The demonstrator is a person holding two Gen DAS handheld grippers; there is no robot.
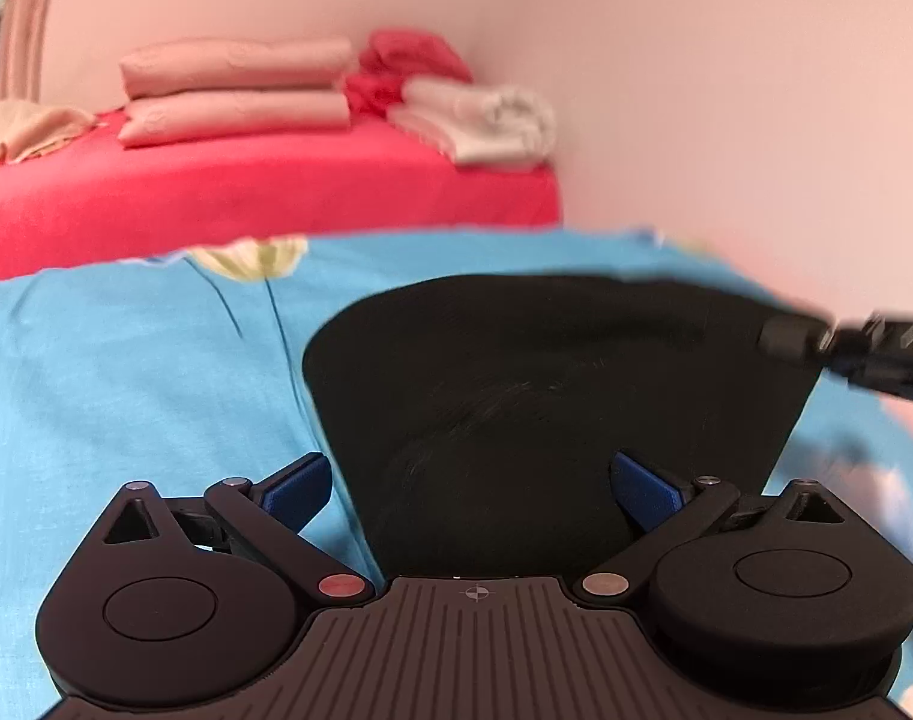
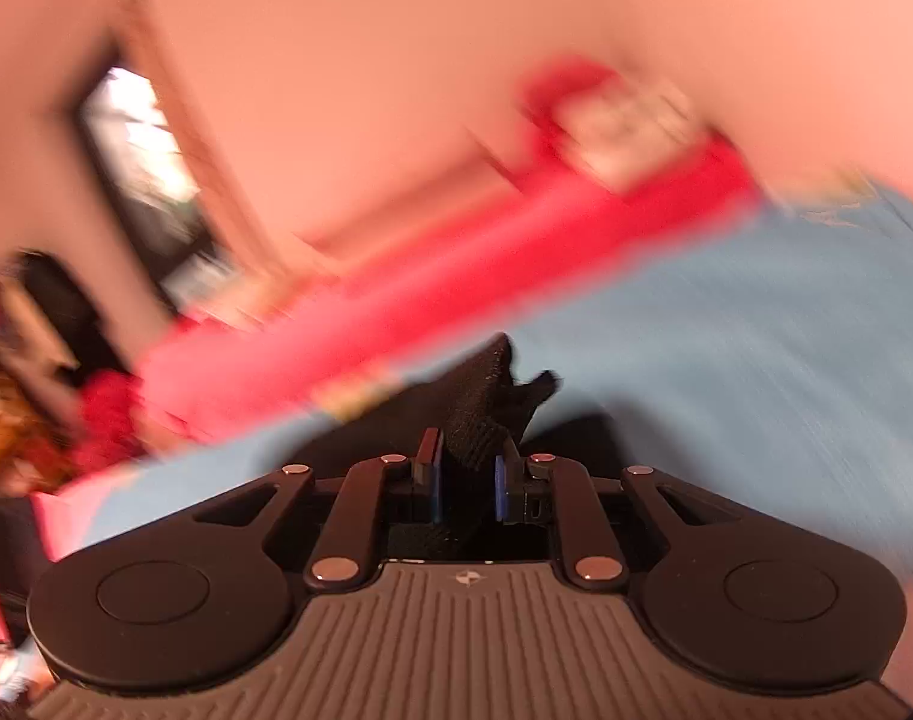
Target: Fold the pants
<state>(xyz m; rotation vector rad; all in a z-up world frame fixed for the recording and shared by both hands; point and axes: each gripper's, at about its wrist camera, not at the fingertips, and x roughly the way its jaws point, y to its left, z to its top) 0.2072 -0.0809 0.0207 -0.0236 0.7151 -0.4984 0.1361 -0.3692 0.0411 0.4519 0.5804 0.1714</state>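
Note:
The black pants (image 1: 552, 396) lie on a light blue sheet (image 1: 126, 384), folded into a broad dark slab. My left gripper (image 1: 471, 489) is wide open just above their near edge, with its blue pads on either side of the cloth. My right gripper (image 2: 468, 474) is shut on a bunched edge of the black pants (image 2: 486, 414) and holds it lifted. In the left wrist view the right gripper (image 1: 816, 339) shows blurred at the pants' far right corner. The right wrist view is smeared by motion.
A red bed (image 1: 264, 192) stands behind, with stacked pink pillows (image 1: 234, 90), red cloth (image 1: 408, 60) and a folded white blanket (image 1: 486, 120) against a pink wall. The blue sheet has a pale flower print (image 1: 252, 255). A window (image 2: 144, 180) shows in the right wrist view.

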